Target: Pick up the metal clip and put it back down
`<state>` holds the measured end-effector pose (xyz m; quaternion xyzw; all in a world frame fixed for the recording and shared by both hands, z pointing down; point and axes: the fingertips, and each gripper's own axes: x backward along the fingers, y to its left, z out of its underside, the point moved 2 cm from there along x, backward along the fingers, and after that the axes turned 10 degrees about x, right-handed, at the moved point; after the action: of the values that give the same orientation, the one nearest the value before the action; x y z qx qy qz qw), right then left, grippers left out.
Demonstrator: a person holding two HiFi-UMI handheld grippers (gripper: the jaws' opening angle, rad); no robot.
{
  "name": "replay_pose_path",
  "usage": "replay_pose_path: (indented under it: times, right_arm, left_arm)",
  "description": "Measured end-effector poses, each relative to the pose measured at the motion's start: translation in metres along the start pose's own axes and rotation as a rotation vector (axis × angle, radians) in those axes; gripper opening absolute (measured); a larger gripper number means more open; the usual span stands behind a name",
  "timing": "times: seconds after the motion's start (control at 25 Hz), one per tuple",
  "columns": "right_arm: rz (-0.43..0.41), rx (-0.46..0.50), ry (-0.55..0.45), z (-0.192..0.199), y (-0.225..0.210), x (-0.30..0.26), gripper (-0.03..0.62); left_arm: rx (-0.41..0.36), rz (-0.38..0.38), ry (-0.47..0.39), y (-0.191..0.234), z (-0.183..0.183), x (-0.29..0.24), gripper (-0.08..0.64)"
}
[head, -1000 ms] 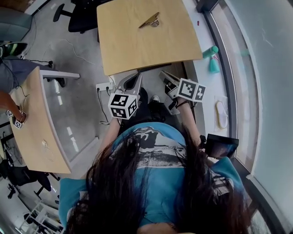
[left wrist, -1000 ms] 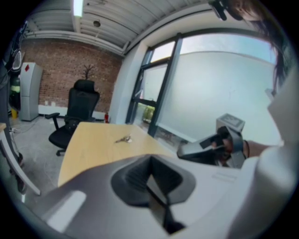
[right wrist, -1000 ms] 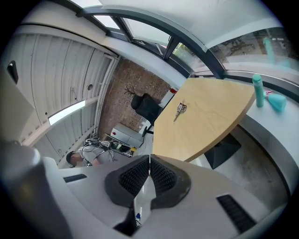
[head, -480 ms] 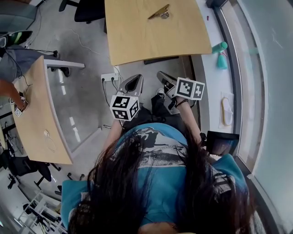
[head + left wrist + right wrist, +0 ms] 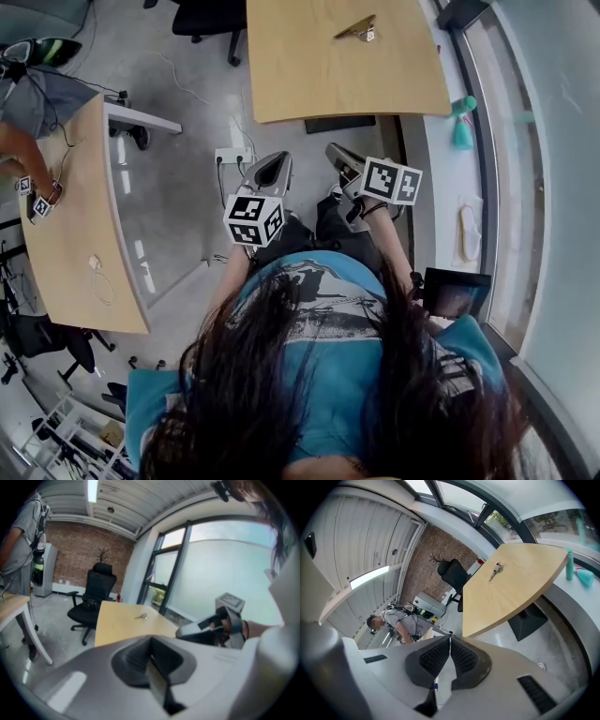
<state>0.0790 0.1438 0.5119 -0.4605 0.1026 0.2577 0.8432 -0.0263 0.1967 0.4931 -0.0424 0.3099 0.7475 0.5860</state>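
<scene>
The metal clip lies near the far edge of a light wooden table; it also shows as a small glint in the left gripper view and in the right gripper view. Both grippers are held close to the person's body, well short of the table's near edge. My left gripper has its jaws pressed together with nothing between them. My right gripper is likewise shut and empty. The right gripper appears in the left gripper view off to the right.
A black office chair stands beyond the table. A second wooden desk is at the left, with another person at it. A teal bottle stands on the window ledge at the right. Cables and a power strip lie on the floor.
The table and clip have slid rightward and up in the head view as the head turned. Both grippers stay shut and near the body.
</scene>
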Motion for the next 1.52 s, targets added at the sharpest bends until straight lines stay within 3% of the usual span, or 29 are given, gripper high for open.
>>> replay_pose_path:
  times: [0.28,0.72,1.12,1.52]
  right_arm:
    - [0.035,0.002,-0.049,0.046,0.055,0.002,0.02]
    - [0.135,-0.038,-0.11,0.127,0.108,0.02,0.02]
    - [0.198,-0.052,-0.162,0.161,0.109,0.072,0.02]
    - [0.148,-0.031,-0.144,0.191,0.116,0.117,0.02]
  left_arm:
    - [-0.022,0.09,-0.028,0.014,0.001,0.053,0.003]
    - [-0.013,0.202,0.023,0.034,0.036,0.118,0.003]
    - [-0.037,0.288,0.038,-0.009,0.063,0.134,0.003]
    - [-0.054,0.262,0.019,-0.057,0.084,0.157,0.003]
